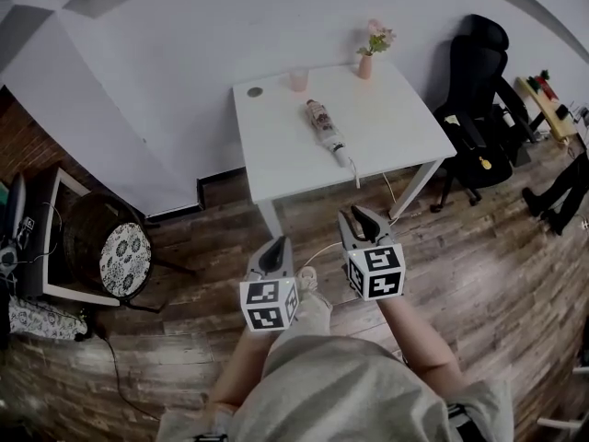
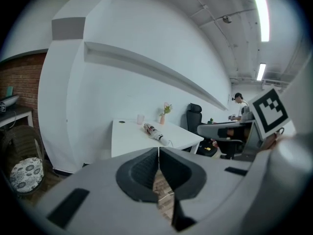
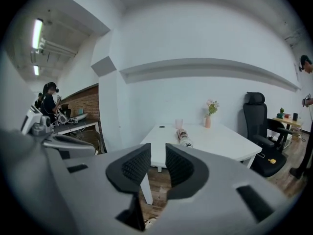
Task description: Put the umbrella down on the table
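The folded umbrella (image 1: 329, 132) lies flat on the white table (image 1: 276, 155), near its middle, with its white handle end pointing toward the table's near edge and a cord trailing over that edge. At the table's far edge stand a pink cup (image 1: 297, 80) and a small vase of flowers (image 1: 366, 63), and a dark round disc (image 1: 255, 91) sits at the far left corner.

Both grippers are held over the wooden floor on the near side of the table, well apart from it and pointing toward it. The left gripper (image 2: 159, 153) has its jaws pressed together with nothing between them. The right gripper (image 3: 157, 153) has its jaws a narrow gap apart and holds nothing.

A black office chair (image 1: 479, 99) stands to the right of the table.
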`<state>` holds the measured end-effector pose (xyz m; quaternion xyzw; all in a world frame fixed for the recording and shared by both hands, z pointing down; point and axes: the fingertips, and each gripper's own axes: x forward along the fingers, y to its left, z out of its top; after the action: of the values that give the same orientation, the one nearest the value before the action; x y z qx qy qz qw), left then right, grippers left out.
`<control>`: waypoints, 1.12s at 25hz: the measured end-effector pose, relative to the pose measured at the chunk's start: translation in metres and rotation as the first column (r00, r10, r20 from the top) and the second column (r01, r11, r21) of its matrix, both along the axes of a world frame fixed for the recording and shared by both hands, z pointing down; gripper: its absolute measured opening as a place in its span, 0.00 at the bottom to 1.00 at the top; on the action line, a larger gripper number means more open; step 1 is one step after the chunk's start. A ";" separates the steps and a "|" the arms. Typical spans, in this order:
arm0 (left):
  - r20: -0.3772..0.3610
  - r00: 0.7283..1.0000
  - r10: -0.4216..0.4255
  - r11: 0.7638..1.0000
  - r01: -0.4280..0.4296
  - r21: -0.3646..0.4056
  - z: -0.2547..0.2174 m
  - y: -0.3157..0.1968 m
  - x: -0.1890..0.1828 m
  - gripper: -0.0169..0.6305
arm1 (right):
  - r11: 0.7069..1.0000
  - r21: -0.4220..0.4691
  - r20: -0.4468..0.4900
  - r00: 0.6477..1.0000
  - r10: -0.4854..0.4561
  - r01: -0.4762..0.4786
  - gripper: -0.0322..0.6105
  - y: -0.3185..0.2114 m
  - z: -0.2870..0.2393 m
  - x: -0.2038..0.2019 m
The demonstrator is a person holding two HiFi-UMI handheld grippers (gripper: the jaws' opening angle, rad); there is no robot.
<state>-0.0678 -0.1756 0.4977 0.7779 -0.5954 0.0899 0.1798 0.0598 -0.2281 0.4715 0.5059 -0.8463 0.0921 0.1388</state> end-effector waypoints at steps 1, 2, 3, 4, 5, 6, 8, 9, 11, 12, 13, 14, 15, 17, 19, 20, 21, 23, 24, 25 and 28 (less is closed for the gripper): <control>-0.002 1.000 -0.004 1.000 0.004 0.003 -0.001 0.008 0.000 0.04 | 1.000 0.007 -0.002 1.000 -0.001 0.001 0.17 0.010 -0.002 0.001; -0.003 1.000 -0.009 1.000 0.009 0.005 -0.002 0.015 0.001 0.04 | 1.000 0.012 -0.003 1.000 -0.002 0.002 0.14 0.019 -0.004 0.003; -0.004 1.000 -0.015 1.000 0.015 0.006 -0.003 0.021 0.001 0.04 | 1.000 0.017 -0.002 1.000 -0.002 0.002 0.12 0.029 -0.007 0.004; -0.005 1.000 -0.020 1.000 0.020 0.006 -0.004 0.028 0.001 0.04 | 1.000 0.023 -0.002 1.000 -0.002 0.002 0.10 0.038 -0.009 0.006; -0.005 1.000 -0.024 1.000 0.024 0.006 -0.005 0.035 0.001 0.04 | 1.000 0.029 -0.002 1.000 -0.003 0.003 0.08 0.047 -0.011 0.007; -0.006 1.000 -0.027 1.000 0.027 0.008 -0.006 0.041 0.001 0.04 | 0.999 0.036 -0.002 1.000 -0.004 0.004 0.06 0.056 -0.014 0.007; -0.007 0.999 -0.031 0.999 0.031 0.012 -0.008 0.053 0.001 0.04 | 0.999 0.048 0.003 1.000 -0.006 0.006 0.05 0.071 -0.019 0.009; -0.007 0.999 -0.034 0.999 0.034 0.014 -0.009 0.058 0.002 0.04 | 0.999 0.051 0.009 1.000 -0.008 0.007 0.05 0.078 -0.022 0.011; -0.007 0.999 -0.038 0.999 0.038 0.015 -0.012 0.068 0.003 0.04 | 0.998 0.057 0.020 1.000 -0.008 0.007 0.05 0.091 -0.026 0.015; -0.007 0.999 -0.039 0.999 0.039 0.016 -0.013 0.073 0.004 0.04 | 0.998 0.059 0.021 1.000 -0.006 0.005 0.05 0.097 -0.027 0.016; -0.007 0.999 -0.039 0.999 0.039 0.016 -0.014 0.077 0.004 0.04 | 0.998 0.063 0.020 1.000 -0.004 0.003 0.05 0.103 -0.028 0.018; -0.008 0.999 -0.039 0.999 0.039 0.016 -0.016 0.081 0.005 0.04 | 0.998 0.066 0.017 1.000 -0.003 0.002 0.05 0.108 -0.029 0.019; -0.010 0.999 -0.038 0.999 0.039 0.016 -0.017 0.085 0.005 0.04 | 0.997 0.071 0.013 1.000 -0.001 0.000 0.05 0.113 -0.030 0.019; -0.012 0.999 -0.038 0.999 0.038 0.018 -0.020 0.092 0.005 0.04 | 0.997 0.079 0.006 1.000 0.002 -0.003 0.05 0.122 -0.033 0.019; -0.013 0.999 -0.037 0.999 0.037 0.021 -0.023 0.099 0.005 0.04 | 0.997 0.080 0.004 1.000 0.007 -0.007 0.05 0.131 -0.035 0.020; -0.013 0.999 -0.036 0.999 0.036 0.022 -0.024 0.102 0.005 0.04 | 0.997 0.079 0.005 1.000 0.009 -0.010 0.05 0.136 -0.035 0.020; -0.013 0.999 -0.034 0.999 0.034 0.024 -0.025 0.106 0.005 0.04 | 0.997 0.078 0.006 1.000 0.011 -0.012 0.05 0.141 -0.035 0.021; -0.013 0.999 -0.029 0.999 0.029 0.028 -0.025 0.113 0.006 0.04 | 0.997 0.080 0.002 1.000 0.014 -0.014 0.05 0.150 -0.034 0.021; -0.013 1.000 -0.026 0.999 0.026 0.029 -0.024 0.116 0.007 0.04 | 0.996 0.083 -0.001 1.000 0.016 -0.016 0.05 0.153 -0.033 0.021; -0.012 1.000 -0.022 0.999 0.022 0.029 -0.023 0.119 0.007 0.04 | 0.996 0.086 -0.003 1.000 0.018 -0.018 0.05 0.156 -0.031 0.021; -0.001 1.000 -0.006 1.000 0.006 0.021 -0.019 0.124 0.009 0.04 | 0.996 0.080 0.006 0.999 0.032 -0.033 0.05 0.162 -0.028 0.021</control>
<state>-0.0590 -0.0515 0.4790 0.7781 -0.5983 0.0828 0.1724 0.0811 -0.0665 0.4437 0.5246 -0.8413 0.0615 0.1150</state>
